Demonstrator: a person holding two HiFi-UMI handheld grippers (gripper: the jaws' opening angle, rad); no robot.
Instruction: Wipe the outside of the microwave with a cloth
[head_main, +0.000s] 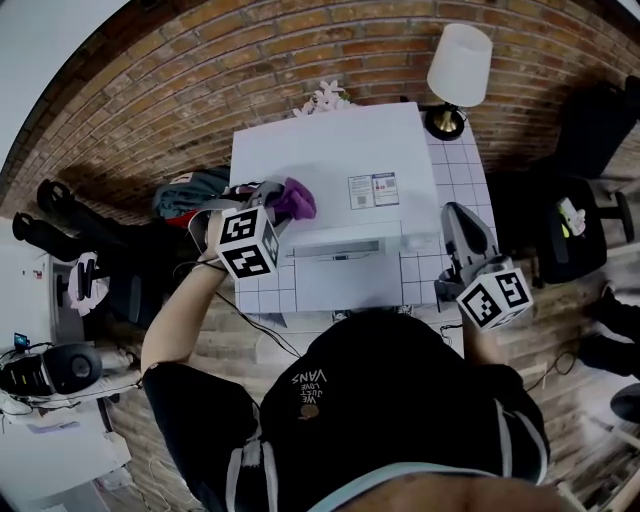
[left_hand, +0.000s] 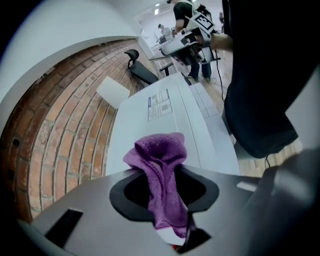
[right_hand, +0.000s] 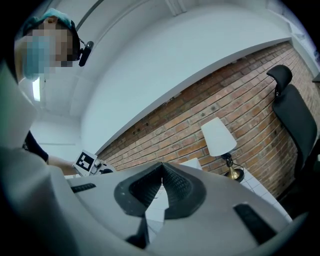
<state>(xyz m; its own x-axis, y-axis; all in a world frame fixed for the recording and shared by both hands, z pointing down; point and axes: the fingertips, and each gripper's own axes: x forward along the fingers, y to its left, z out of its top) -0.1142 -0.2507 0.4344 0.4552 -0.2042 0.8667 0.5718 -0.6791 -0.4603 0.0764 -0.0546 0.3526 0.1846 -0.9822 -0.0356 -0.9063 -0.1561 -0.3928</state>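
A white microwave (head_main: 335, 175) stands on a white tiled table (head_main: 460, 190) against a brick wall. On its top, near the left front corner, rests a purple cloth (head_main: 292, 201), and my left gripper (head_main: 270, 205) is shut on it. In the left gripper view the cloth (left_hand: 162, 170) bunches out between the jaws over the microwave's top (left_hand: 170, 115). My right gripper (head_main: 462, 232) hangs to the right of the microwave over the table, its jaws shut with nothing between them (right_hand: 161, 187).
A lamp (head_main: 458, 70) with a white shade stands at the table's back right corner. A small flower ornament (head_main: 325, 97) sits behind the microwave. A black chair (head_main: 575, 235) is to the right, and bags and clutter (head_main: 190, 195) lie to the left.
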